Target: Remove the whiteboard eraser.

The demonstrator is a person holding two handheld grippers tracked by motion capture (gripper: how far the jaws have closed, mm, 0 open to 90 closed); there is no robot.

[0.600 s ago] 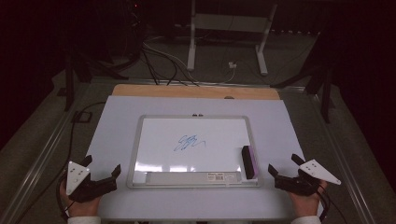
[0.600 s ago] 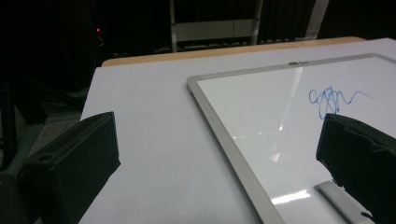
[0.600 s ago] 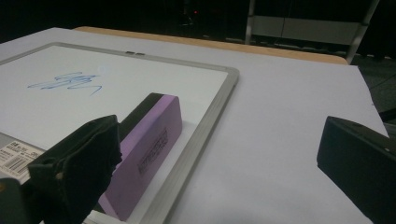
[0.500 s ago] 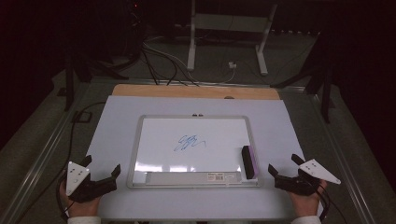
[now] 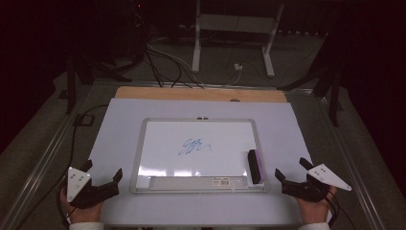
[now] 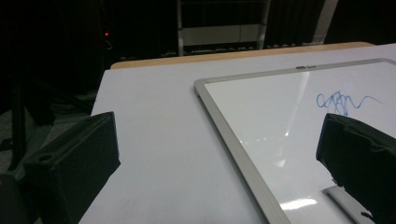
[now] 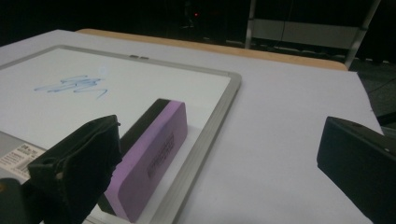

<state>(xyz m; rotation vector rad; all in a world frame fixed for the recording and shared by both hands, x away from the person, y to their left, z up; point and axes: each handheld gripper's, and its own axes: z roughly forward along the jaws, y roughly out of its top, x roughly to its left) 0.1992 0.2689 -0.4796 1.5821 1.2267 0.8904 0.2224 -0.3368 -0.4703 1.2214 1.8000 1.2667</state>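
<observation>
A whiteboard (image 5: 158, 158) with a silver frame lies flat on a pale surface (image 5: 297, 134), between two hand-held tools.

The right tool (image 5: 293, 171) rests at the near right of the surface, its jaws spread wide with nothing between them. Just ahead of it and slightly toward the board's side lies an eraser (image 5: 254, 166), purple with a black underside. It sits lengthwise along the board's right edge, inside the frame, apart from the tool. In the right gripper view the eraser (image 7: 149, 158) lies close in front of one jaw, near it but not gripped.

The left tool (image 5: 102, 174) rests at the near left corner of the board, its jaws also spread and empty. One jaw sits over the bare surface; in the left gripper view the other appears in front of the board (image 6: 261, 121).

A blue scribble (image 5: 194, 146) marks the middle of the board, well ahead of both tools. Along the board's near edge, between the tools, runs a grey tray strip (image 5: 191, 181) with a small label.
</observation>
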